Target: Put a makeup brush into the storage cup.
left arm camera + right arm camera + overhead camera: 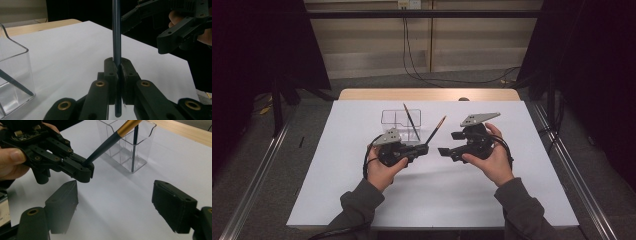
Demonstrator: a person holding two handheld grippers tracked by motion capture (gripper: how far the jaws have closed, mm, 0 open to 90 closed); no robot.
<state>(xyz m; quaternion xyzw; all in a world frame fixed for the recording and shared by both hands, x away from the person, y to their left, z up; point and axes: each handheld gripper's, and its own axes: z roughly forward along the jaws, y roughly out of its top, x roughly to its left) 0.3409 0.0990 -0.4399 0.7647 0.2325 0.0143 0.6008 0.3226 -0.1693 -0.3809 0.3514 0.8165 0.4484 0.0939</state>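
Left gripper (426, 148) is clamped tight on a brush (435, 129), jaws pinching the dark handle down near its bottom end, so the brush sticks up and leans away toward the far right, with a gold band and brownish tip at the top. From the left gripper view you can see the handle (116, 37) running straight up out of the closed jaws, with a little stub poking out below them. Right gripper (443, 152) sits just to the right of it, pointing at the left one, jaws spread wide with nothing between them, not touching the brush. Both are held a bit above the bench (362, 200), which is covered in a white sheet. Just behind the left gripper there's a clear plastic holder (388, 117) with compartments, standing upright on the bench, and a second brush (411, 121) is leaning inside it, handle down. Can't tell exactly which compartment it's in. Person's hands come in from the near edge, grey sleeves on both arms.
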